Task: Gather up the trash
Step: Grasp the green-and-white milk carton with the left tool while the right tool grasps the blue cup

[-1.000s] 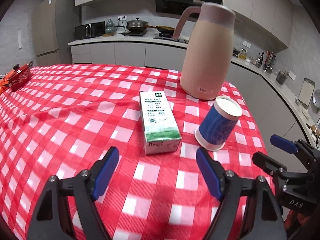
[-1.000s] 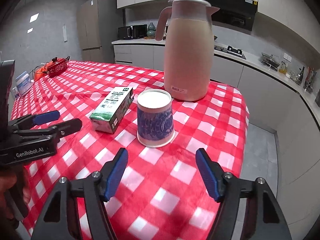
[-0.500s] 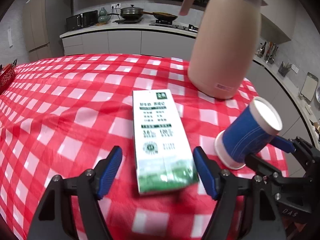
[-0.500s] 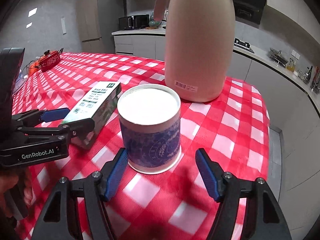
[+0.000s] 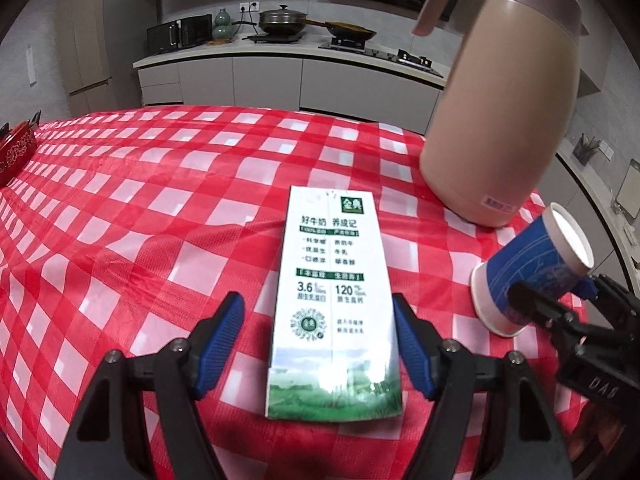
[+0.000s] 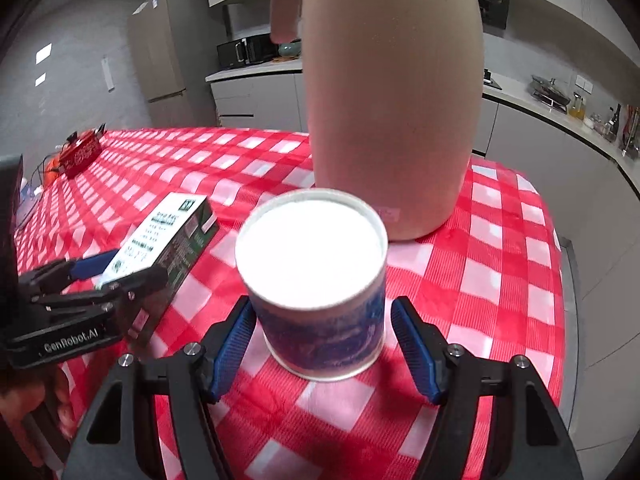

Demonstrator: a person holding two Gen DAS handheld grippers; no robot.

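Between our two blue pads, the left gripper is standing wide apart around the milk box. The box is lying flat on the red and white checked tablecloth, with its near end sitting between the pads. The right pad looks like it is touching the box or almost touching it; the left pad is showing a gap. Nothing is being squeezed.

Beside it, our right gripper is also standing wide apart, with one pad on each side of the blue paper cup. The cup is sitting upside down on the cloth, white bottom up. We are seeing small gaps between the pads and the cup, so we are not holding it.

The cup is sitting just to the right of the milk box. Behind both, the big pink jug is standing upright, very near the cup. Far off to the left, a red pot is sitting on the cloth. Behind the table, the kitchen counter is holding pans and a microwave.
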